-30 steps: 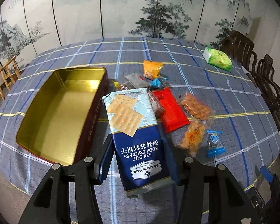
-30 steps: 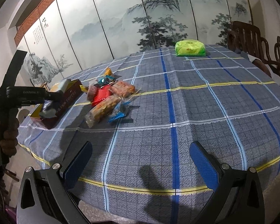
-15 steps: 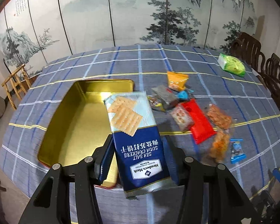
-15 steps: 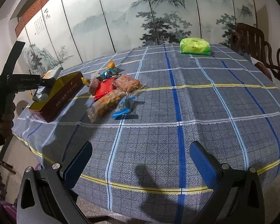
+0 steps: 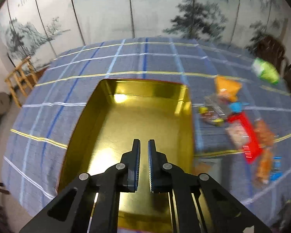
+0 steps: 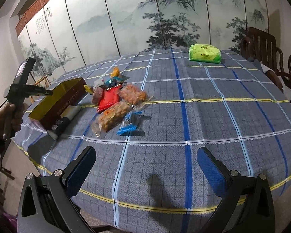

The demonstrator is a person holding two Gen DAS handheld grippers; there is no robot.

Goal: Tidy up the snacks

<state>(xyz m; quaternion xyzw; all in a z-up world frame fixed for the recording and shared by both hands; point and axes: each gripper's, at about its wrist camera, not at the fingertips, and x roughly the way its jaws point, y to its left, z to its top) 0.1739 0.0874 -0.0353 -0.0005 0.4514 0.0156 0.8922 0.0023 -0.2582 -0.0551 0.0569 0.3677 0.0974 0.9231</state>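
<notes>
While left claw [image 5: 143, 145] nearly pressed together, empty, above tin [image 5: 145, 89], right claw [image 6: 145, 167] spread over tablecloth [image 6: 203, 116].

Gold-lined maroon tin [image 5: 145, 116], blue plaid tablecloth [image 6: 203, 116], red packet [image 6: 109, 99], green pack [image 6: 204, 54]

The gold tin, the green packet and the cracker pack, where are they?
gold tin [image 5: 145, 120], left wrist view, on its shiny inside floor
green packet [image 6: 204, 55], right wrist view, on its top face
cracker pack [image 6: 65, 119], right wrist view, on its dark end
</notes>
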